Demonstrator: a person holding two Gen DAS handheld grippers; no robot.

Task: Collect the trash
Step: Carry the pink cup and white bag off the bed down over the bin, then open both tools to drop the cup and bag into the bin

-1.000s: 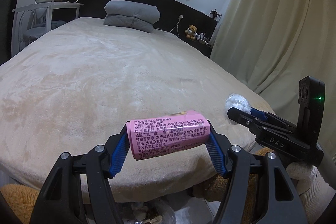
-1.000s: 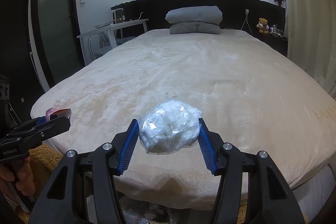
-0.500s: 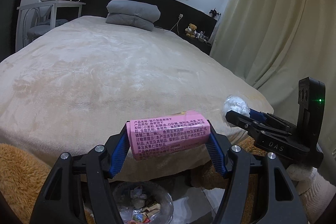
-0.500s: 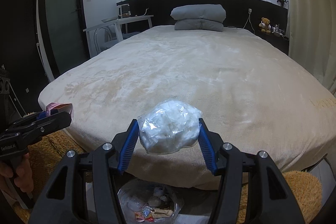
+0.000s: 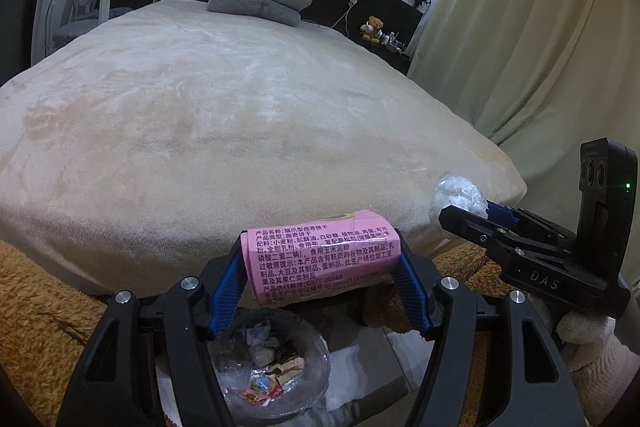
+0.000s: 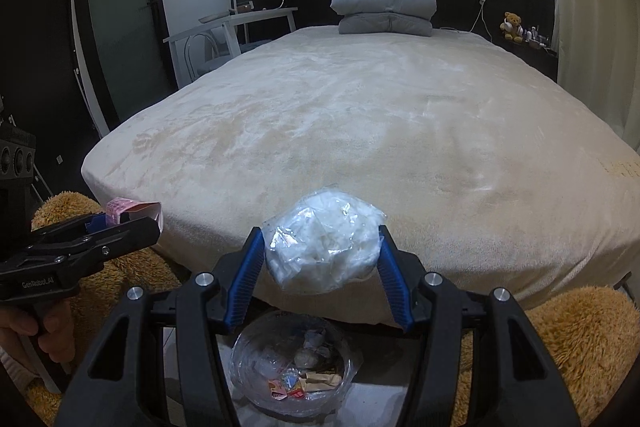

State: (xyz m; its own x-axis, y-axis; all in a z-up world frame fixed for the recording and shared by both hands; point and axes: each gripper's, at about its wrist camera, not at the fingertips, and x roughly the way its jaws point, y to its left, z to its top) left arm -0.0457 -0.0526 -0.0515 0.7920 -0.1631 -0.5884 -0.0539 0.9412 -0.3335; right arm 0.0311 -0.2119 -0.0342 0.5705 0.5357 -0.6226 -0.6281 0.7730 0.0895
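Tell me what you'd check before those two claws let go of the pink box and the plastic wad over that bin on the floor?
1. Left gripper clamps the pink box: ok.
2. Right gripper clamps the crumpled plastic bag: ok.
3. Trash bin in sight below both loads: ok, it shows under each gripper.
4. Bin has room: ok, only a few wrappers lie at the bottom.
5. Each load directly above the bin opening: cannot tell, the fisheye views do not settle the alignment.
6. Bed free of other trash: ok, none visible.
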